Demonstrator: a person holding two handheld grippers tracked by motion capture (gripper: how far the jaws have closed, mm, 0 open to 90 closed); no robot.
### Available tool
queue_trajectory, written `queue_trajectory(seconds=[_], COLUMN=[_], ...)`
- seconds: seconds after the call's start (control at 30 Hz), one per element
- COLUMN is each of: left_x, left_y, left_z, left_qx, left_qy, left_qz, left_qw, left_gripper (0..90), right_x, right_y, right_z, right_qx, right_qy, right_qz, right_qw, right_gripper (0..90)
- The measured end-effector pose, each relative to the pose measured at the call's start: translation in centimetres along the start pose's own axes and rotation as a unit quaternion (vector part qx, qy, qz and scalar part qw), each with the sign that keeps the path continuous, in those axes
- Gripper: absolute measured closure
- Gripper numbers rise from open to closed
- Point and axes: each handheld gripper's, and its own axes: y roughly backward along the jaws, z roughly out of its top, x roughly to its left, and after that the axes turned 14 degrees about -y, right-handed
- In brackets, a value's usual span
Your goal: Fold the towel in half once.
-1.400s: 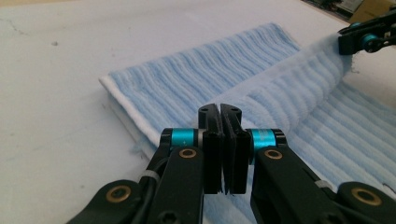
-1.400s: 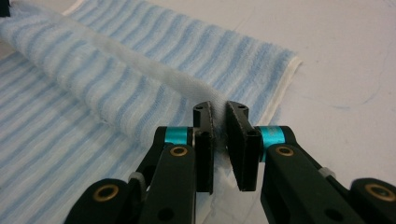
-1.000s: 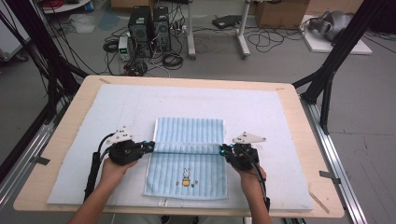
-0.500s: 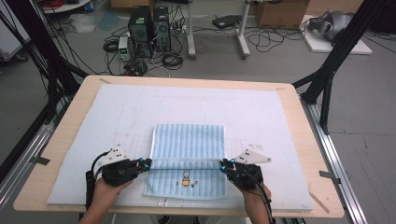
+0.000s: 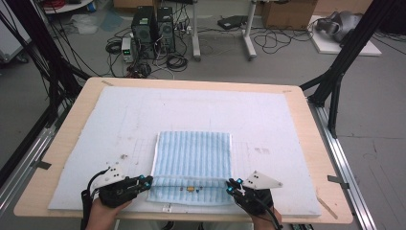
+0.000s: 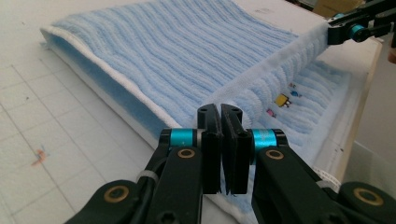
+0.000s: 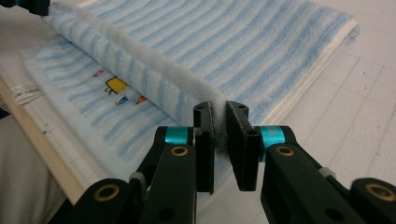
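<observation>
A light blue striped towel [image 5: 194, 155] lies on the white mat, folded over toward the near edge. My left gripper [image 5: 147, 181] is shut on the folded edge's left corner, and my right gripper [image 5: 231, 186] is shut on its right corner. The held edge [image 5: 189, 180] stretches taut between them, just above the lower layer. In the left gripper view the jaws pinch the towel [image 6: 187, 60] at their tips [image 6: 225, 112], with the right gripper [image 6: 355, 29] far off. In the right gripper view towel [image 7: 210, 42] is squeezed between the pads [image 7: 218, 112]. Small coloured motifs [image 7: 114, 86] show on the lower layer.
The white gridded mat [image 5: 191, 110] covers a wooden table [image 5: 311, 139]. The near table edge [image 5: 191, 215] lies just below the grippers. A white label [image 7: 23, 93] sticks out from the towel's near hem. Computers and cables [image 5: 153, 33] are on the floor beyond the table.
Both grippers have pulled the towel's edge toward the near side of the table, folding the top layer further over the lower one. The motifs are now almost covered.
</observation>
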Motion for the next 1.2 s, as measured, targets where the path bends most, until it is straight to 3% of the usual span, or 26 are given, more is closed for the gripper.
queue_trajectory(seconds=[0.2,0.3,0.43,0.63,0.73,0.93,1.07,1.2], left_x=[-1.0,-1.3,-1.0,-0.3,-0.1,0.3,0.5,0.7], left_y=[0.6,0.7,0.8,1.1,1.2,1.3,1.2,0.7], left_z=[-0.9,-1.2,-1.1,-0.7,-0.6,-0.2,0.0,-0.1], left_qx=[0.004,0.003,-0.001,-0.019,-0.025,-0.043,-0.038,-0.027], left_qy=[-0.003,-0.002,0.016,0.037,0.043,0.046,0.045,0.046], left_qz=[-0.011,-0.015,-0.011,0.002,0.005,0.017,0.018,0.022], left_qw=[0.9999,0.9999,0.9998,0.9991,0.9987,0.9979,0.9981,0.9984], left_gripper=[85.9,84.1,67.6,59.0,58.7,58.4,58.4,58.4], right_x=[0.7,0.7,0.4,0.2,-0.2,-0.7,-0.7,-0.6], right_y=[0.7,1.0,0.8,1.7,2.0,1.1,0.5,-0.4], right_z=[-0.9,-1.5,-2.3,-1.8,-1.6,-1.2,-1.2,-1.3], right_qx=[0.009,0.002,0.011,-0.016,-0.030,-0.021,-0.013,0.009], right_qy=[0.018,0.013,0.001,-0.015,-0.025,-0.027,-0.031,-0.016], right_qz=[-0.001,0.007,0.010,0.026,0.026,0.010,0.010,0.006], right_qw=[0.9998,0.9999,0.9999,0.9994,0.9989,0.9993,0.9994,0.9998], right_gripper=[81.2,80.6,76.0,67.2,66.8,67.0,67.3,68.8])
